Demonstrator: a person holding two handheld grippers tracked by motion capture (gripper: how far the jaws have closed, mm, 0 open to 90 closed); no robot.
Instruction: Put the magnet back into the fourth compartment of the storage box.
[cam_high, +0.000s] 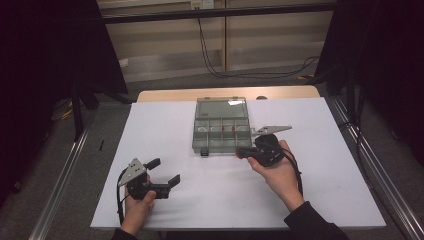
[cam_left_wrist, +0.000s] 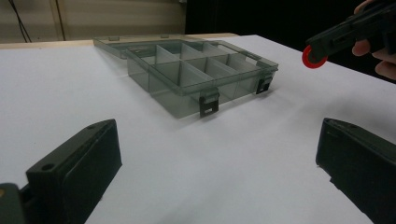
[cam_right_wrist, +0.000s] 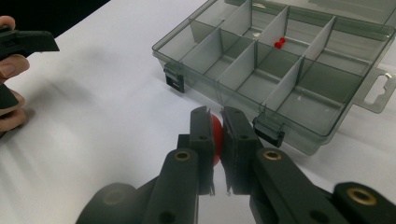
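The right claw (cam_right_wrist: 217, 135), low in the frame's centre, pinches one red disc (cam_right_wrist: 215, 135) tight between its jaws. The left claw (cam_high: 162, 171), lower left in the high view, gapes wide and empty. Beyond, mid-frame, one open box (cam_right_wrist: 327, 135) has eight compartments; one red pin (cam_right_wrist: 279, 45) lies in a far compartment.

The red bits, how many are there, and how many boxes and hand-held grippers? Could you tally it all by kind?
Red ring, clamped in the right gripper: 1
Red push pin, lying in a compartment of the box: 1
Clear grey compartment box, lid open: 1
Hand-held grippers: 2, the right one and the left gripper, which is open
Total: 5
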